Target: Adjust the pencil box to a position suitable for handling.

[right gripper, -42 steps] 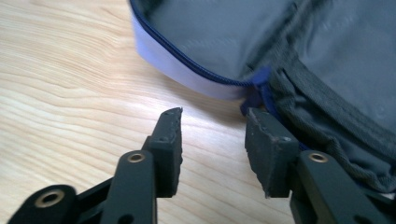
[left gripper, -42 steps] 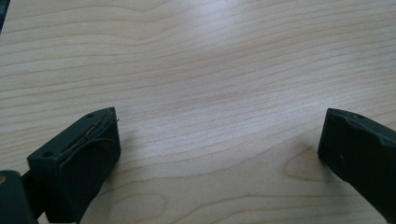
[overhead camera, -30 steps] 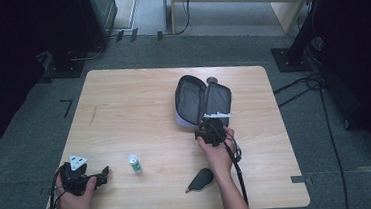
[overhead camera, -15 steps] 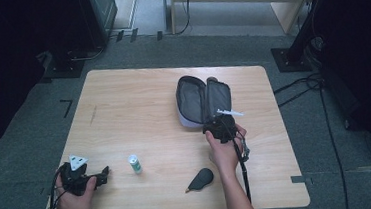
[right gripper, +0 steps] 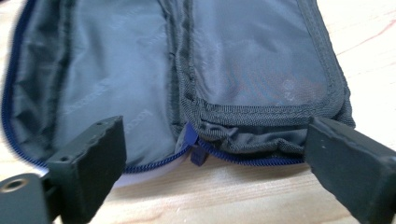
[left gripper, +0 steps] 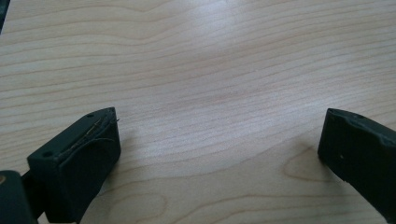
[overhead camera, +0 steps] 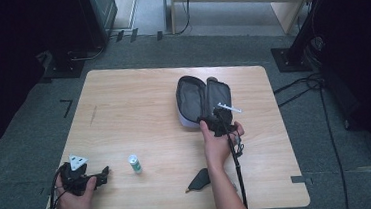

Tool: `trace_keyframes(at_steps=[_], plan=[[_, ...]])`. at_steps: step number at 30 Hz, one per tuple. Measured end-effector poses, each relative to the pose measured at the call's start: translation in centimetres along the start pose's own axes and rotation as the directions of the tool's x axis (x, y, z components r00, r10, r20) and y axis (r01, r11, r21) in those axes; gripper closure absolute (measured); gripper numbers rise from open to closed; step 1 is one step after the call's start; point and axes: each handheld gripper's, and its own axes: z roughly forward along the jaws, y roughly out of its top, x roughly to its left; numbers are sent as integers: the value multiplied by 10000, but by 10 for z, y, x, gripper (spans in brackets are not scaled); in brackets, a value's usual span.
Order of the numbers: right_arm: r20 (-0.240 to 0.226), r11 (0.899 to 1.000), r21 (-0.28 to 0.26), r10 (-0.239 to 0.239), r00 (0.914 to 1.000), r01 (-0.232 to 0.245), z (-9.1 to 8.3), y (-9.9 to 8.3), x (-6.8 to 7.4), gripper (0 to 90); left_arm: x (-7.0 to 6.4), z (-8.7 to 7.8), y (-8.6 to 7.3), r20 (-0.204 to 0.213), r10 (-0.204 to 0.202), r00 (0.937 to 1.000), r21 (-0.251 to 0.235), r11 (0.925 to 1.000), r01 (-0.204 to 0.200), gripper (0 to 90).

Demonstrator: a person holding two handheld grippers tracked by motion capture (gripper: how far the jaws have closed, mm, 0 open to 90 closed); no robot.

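A dark zip pouch (overhead camera: pixel 195 97) lies open on the wooden table (overhead camera: pixel 138 108), right of centre. My right gripper (overhead camera: pixel 214 114) is at the pouch's near edge, jaws open. In the right gripper view the pouch (right gripper: pixel 140 70) shows grey lining and a blue zip, and its zip pull (right gripper: pixel 197 155) sits between the open jaws of the right gripper (right gripper: pixel 215 129), untouched. My left gripper (overhead camera: pixel 101 174) rests near the front left corner. It (left gripper: pixel 220 119) is open over bare wood, holding nothing.
A small white bottle with a green band (overhead camera: pixel 135 164) stands on the table between the two hands. A black rounded object (overhead camera: pixel 198 179) lies near the front edge beside the right forearm. Cables trail from both grippers toward the front edge.
My right gripper has shifted slightly to the right and forward along the pouch's near edge. The left gripper and the other objects have stayed put.
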Motion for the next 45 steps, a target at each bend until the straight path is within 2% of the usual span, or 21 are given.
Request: trace_keyframes(at_steps=[2,4,10,14,15,16,19,22,23,24,26,29,30,32,33,34,37,42,45], plan=[[228,9999,71,-74,9997,72,5,1,3,35,0,0,0,1,0,10000,-2,10000,0,0],[574,9993,122,-346,9977,340,9,0,6,34,0,0,0,0,0,10000,-3,10000,0,0],[1147,9879,294,-1545,9813,1521,14,-2,10,59,0,0,0,1,-1,10000,-6,10000,1,0],[1068,9750,594,-2195,9698,2141,17,-3,7,74,0,0,0,1,0,10000,-4,10000,0,0],[901,9654,593,-2584,9618,2538,18,-4,6,140,0,0,0,0,3,10000,-2,10000,-3,0],[901,9654,593,-2584,9618,2538,18,-4,6,140,0,0,0,0,3,10000,-2,10000,-3,0],[755,9411,559,-3370,9385,3335,18,-6,6,225,0,0,0,0,1,10000,-3,10000,-1,0],[789,9072,416,-4207,9037,4187,17,-6,6,272,0,0,0,-1,1,10000,-2,10000,-1,0],[787,9016,361,-4326,8981,4311,16,-6,6,257,0,0,0,0,2,10000,-3,10000,-2,0],[796,9026,334,-4304,8991,4291,15,-6,5,245,0,0,0,-1,3,10000,-2,10000,-3,0],[794,9142,263,-4052,9108,4044,11,-5,4,219,0,0,0,1,0,10000,0,10000,0,0],[626,9373,119,-3485,9352,3484,3,-8,5,201,0,0,0,0,0,10000,1,10000,0,0],[546,9423,85,-3347,9408,3347,1,-9,4,200,0,0,0,2,0,10000,4,10000,0,0],[503,9572,174,-2894,9559,2889,-2,-11,3,222,0,0,0,2,0,10000,1,10000,0,0],[316,9695,279,-2441,9692,2433,-2,-13,1,241,0,0,0,2,-2,10000,1,10000,2,0],[316,9695,279,-2441,9692,2433,-2,-13,1,241,0,0,0,1,0,10000,2,10000,0,0],[19,9802,488,-1923,9813,1919,-3,-15,-2,269,0,0,0,2,-1,10000,2,10000,1,0],[-348,9858,661,-1521,9877,1542,-5,-15,-3,307,0,0,0,2,0,10000,3,10000,0,0],[-584,9863,792,-1401,9884,1445,-3,-14,-5,360,0,0,0,2,0,10000,1,10000,0,0]])
